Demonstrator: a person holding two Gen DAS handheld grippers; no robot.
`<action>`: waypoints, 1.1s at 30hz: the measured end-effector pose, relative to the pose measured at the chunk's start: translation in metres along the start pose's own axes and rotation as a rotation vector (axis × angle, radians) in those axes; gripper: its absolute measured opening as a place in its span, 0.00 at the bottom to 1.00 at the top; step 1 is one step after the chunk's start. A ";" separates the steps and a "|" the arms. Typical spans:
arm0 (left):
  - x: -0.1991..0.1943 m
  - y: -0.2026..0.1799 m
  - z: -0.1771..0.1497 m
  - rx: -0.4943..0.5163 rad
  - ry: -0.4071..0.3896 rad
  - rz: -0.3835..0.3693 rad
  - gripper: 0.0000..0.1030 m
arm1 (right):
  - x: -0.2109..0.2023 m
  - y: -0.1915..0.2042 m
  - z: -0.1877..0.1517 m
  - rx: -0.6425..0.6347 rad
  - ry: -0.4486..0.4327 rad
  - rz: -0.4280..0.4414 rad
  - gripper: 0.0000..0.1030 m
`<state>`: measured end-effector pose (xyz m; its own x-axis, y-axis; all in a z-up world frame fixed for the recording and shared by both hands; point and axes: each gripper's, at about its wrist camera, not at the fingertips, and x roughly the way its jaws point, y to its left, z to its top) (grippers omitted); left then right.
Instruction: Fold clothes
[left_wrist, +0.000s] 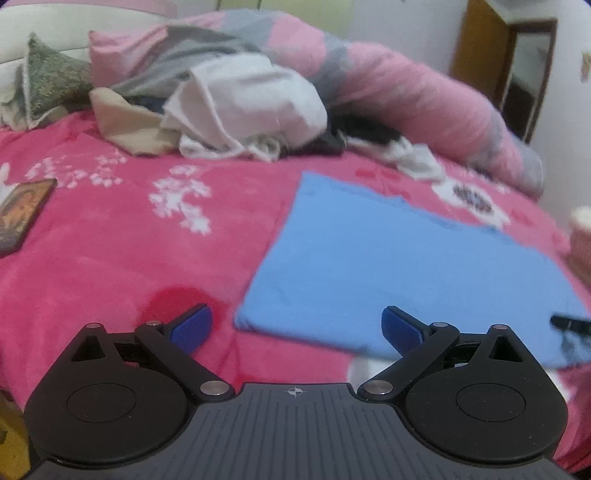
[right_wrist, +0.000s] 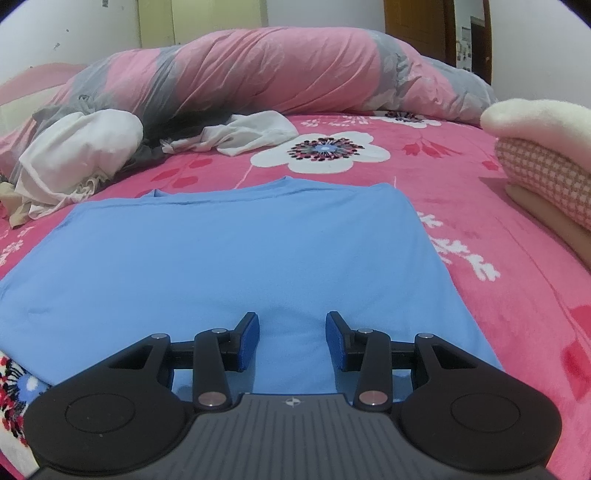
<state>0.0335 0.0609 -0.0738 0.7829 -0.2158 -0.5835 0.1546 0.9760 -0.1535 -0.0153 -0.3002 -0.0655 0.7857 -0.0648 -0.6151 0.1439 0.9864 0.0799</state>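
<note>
The flat light-blue cotton garment (right_wrist: 236, 258) lies on the pink flowered blanket (right_wrist: 480, 206), directly ahead of the right gripper (right_wrist: 291, 339), whose jaws are partly spread and empty. The left gripper (left_wrist: 295, 328), wide apart, hovers at its near left corner. I judge a fold comes next: pinch the near edge.

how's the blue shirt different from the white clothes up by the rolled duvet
The flat light-blue shirt lies spread smooth with straight edges and sides folded in; the crumpled white garments sit bunched in a heap. The blue shirt lies alone on bare blanket; the white garments are tangled with beige and dark clothes. The blue shirt lies right in front of both claws, the white garments farther back by the rolled pink-and-grey duvet. Both rest on the pink floral blanket.
</note>
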 end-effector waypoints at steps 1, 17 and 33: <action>0.002 -0.003 0.004 0.006 -0.004 -0.004 0.97 | -0.003 0.000 0.002 -0.004 -0.011 -0.007 0.42; 0.078 -0.057 0.071 0.084 0.014 -0.021 0.97 | 0.040 -0.003 0.084 -0.130 -0.051 0.015 0.42; 0.181 -0.020 0.102 -0.051 0.109 0.116 0.96 | 0.131 -0.083 0.103 -0.042 0.057 -0.160 0.42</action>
<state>0.2331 0.0055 -0.0950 0.7229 -0.1068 -0.6826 0.0343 0.9923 -0.1189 0.1376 -0.4059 -0.0720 0.7194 -0.2143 -0.6608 0.2386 0.9696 -0.0546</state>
